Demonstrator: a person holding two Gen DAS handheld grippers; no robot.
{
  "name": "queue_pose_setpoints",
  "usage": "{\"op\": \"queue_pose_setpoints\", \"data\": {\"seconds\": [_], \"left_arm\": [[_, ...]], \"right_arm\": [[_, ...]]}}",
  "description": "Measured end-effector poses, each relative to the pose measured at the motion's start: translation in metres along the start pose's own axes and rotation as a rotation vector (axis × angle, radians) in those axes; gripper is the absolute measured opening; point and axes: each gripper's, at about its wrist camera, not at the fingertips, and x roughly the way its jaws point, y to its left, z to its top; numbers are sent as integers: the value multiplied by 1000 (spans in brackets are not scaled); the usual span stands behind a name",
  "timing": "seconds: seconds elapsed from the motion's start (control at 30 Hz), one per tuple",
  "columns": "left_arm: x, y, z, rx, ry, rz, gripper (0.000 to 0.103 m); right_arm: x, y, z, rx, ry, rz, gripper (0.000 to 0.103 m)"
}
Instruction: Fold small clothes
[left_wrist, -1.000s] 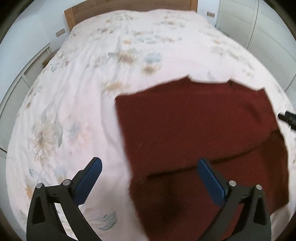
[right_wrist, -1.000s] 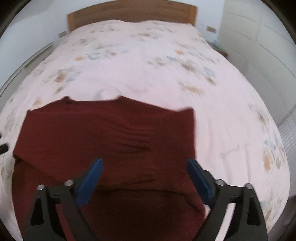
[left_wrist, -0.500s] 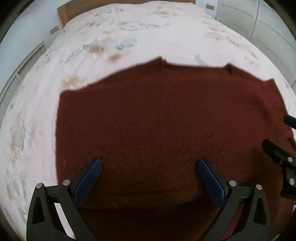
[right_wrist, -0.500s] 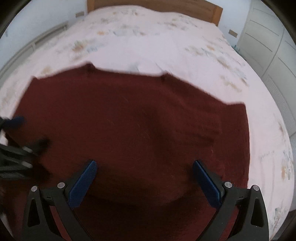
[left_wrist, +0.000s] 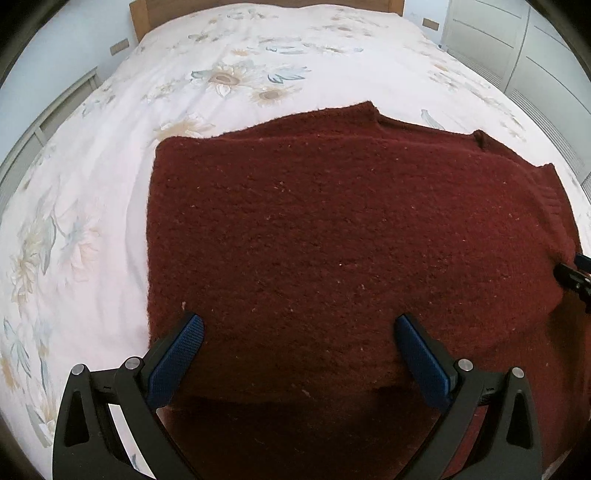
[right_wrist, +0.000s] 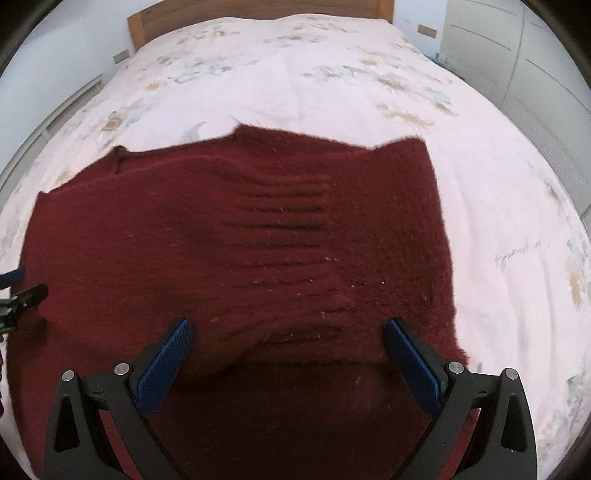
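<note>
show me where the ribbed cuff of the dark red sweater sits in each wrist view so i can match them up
Left wrist: the ribbed cuff is at the far right, along the sweater's right edge, above the right gripper's tip.
Right wrist: the ribbed cuff is near the middle, above the open right gripper.
Shared landmark: the wooden headboard at the top of both views.

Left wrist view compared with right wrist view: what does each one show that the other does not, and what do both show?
Only the left wrist view shows the sweater's straight left edge and the large sunflower print. Only the right wrist view shows the ribbed band and the sweater's right edge. Both show the dark red sweater folded on the floral bedsheet, the wooden headboard, and both open grippers: left gripper, right gripper.
</note>
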Motion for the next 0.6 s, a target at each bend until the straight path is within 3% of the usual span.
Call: {"op": "queue_pose_setpoints", "data": {"seconds": [0.1, 0.27, 0.43, 0.6], "left_arm": [[-15, 2, 3, -17, 20, 7, 102], [-70, 2, -6, -31, -37, -27, 102], [-101, 7, -37, -45, -15, -54, 102], [-102, 9, -85, -37, 51, -81, 102]], "right_arm": [[-31, 2, 2, -23, -49, 14, 103], [-84, -13, -13, -17, -114, 22, 103], [-113, -29, -54, 8, -107, 37, 103], [-114, -46, -106, 45, -43, 4, 103]]}}
